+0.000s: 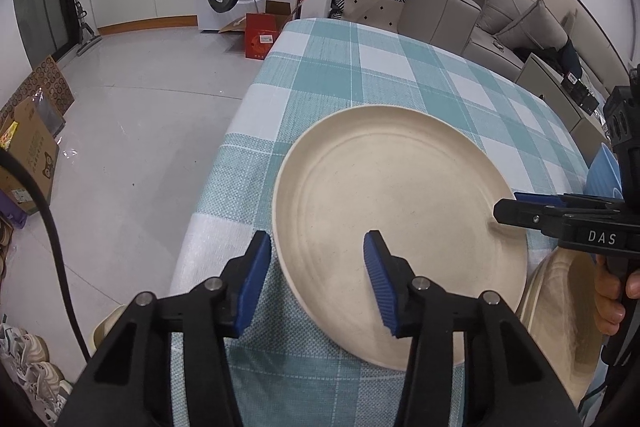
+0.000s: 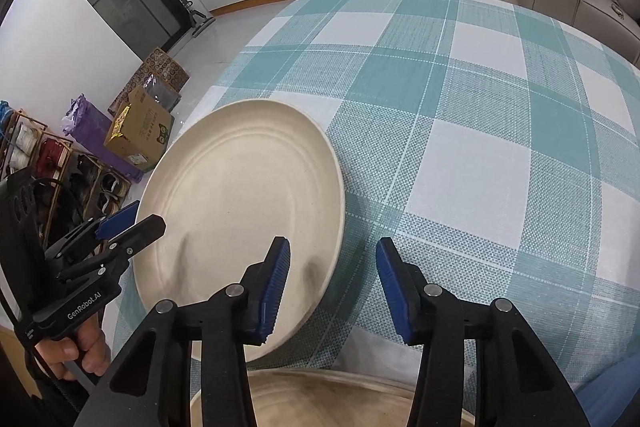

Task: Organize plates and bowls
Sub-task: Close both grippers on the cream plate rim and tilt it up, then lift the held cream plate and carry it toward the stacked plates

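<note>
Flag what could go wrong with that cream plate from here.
1. The cream plate lies near the table edge, partly overhanging; an uneven pinch could tip it to the floor.
2. Both jaws straddle opposite rims, the left hand-held gripper and right hand-held gripper, with pads not yet pressing; a thin, smooth rim may slip.
3. A second dish sits just below; lifting low could knock it.

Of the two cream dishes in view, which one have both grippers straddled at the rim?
The flat cream plate lying on the checked tablecloth. The left gripper and right gripper bracket its opposite rims; the second cream dish, nearer the person, is untouched.
</note>
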